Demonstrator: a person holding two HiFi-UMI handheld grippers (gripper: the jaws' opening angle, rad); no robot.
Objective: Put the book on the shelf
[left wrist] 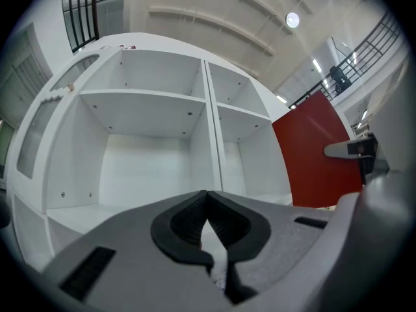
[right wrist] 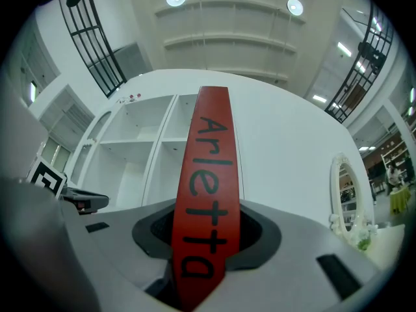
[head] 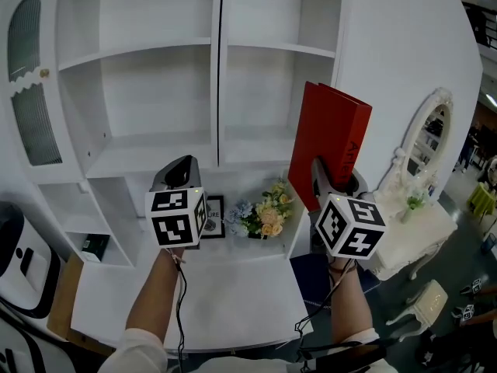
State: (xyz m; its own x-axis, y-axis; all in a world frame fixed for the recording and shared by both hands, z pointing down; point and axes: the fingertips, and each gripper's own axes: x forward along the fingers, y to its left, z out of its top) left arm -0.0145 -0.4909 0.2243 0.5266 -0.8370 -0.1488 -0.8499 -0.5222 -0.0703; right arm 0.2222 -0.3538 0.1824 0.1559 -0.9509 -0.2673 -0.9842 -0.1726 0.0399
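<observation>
A tall red book (head: 330,142) with black lettering on its spine (right wrist: 207,194) stands upright in my right gripper (head: 326,179), whose jaws are shut on its lower end. It hangs in front of the right bay of the white shelf unit (head: 217,68), a little to the right of it. The book (left wrist: 315,151) also shows at the right of the left gripper view. My left gripper (head: 180,173) is held beside it, in front of the lower left bay, jaws shut with nothing between them (left wrist: 207,223). The shelf bays (left wrist: 146,129) are bare.
A flower bouquet (head: 264,212) and a small dark picture frame (head: 212,216) sit on the white desk surface (head: 233,294) under the shelves. A cabinet door with an arched window (head: 31,92) is at left. A white ornate mirror (head: 427,138) stands on a dresser at right.
</observation>
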